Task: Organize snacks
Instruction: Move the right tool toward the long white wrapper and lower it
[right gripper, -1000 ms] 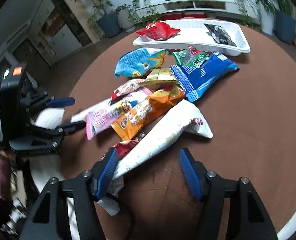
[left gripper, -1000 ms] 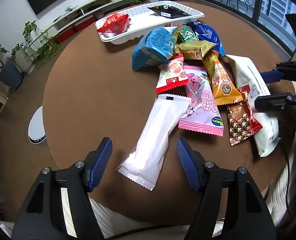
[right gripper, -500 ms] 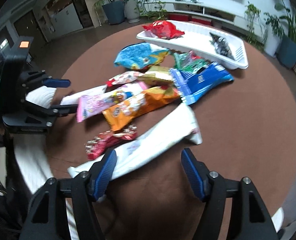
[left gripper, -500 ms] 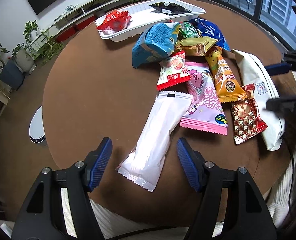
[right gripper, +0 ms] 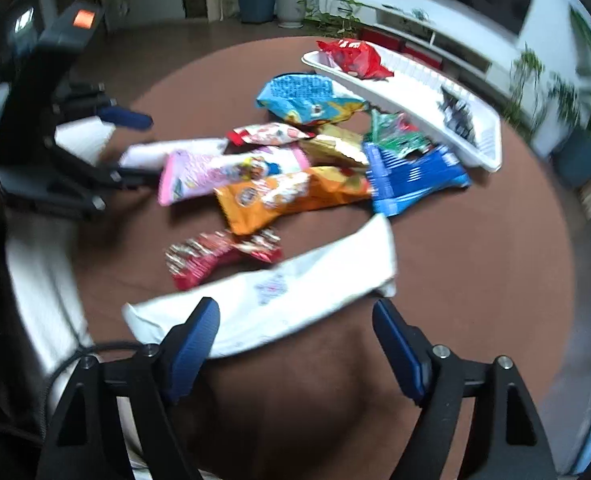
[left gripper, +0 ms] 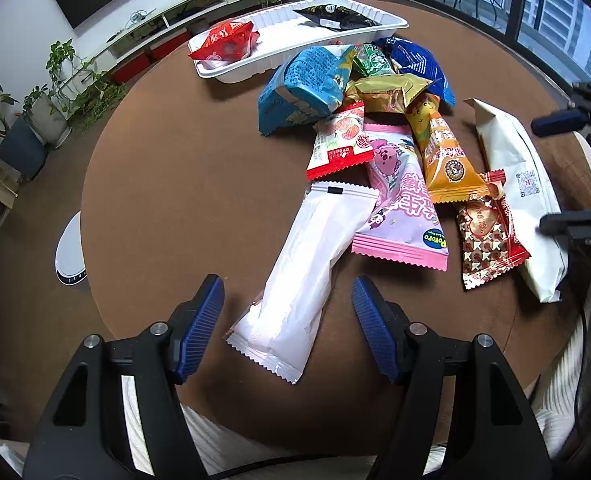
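Note:
A heap of snack packets lies on the round brown table point(left gripper: 183, 184). My left gripper point(left gripper: 287, 322) is open above the near end of a long white packet point(left gripper: 311, 264); its blue pads do not touch it. My right gripper point(right gripper: 295, 338) hangs over a big cream bag point(right gripper: 279, 300) and its jaws are opening, the bag loose below them. A pink packet point(left gripper: 399, 208), an orange one point(left gripper: 443, 160), a red-patterned one point(left gripper: 487, 240) and a light blue bag point(left gripper: 307, 84) lie between. The white tray point(left gripper: 379, 30) at the far side holds a red packet point(left gripper: 225, 40) and a black one point(left gripper: 331, 18).
A dark blue bag point(right gripper: 411, 180), a gold packet point(left gripper: 387, 90) and a green one point(right gripper: 395, 136) crowd against the tray. A white round device point(left gripper: 69, 250) sits off the table's left edge. The person's pale knitted sleeves point(left gripper: 555, 400) lie along the near edge. Plants and a low TV shelf stand behind.
The right gripper has rolled and swung, so the cream bag now lies crosswise under its wider jaws. The left gripper and the white packet have not moved.

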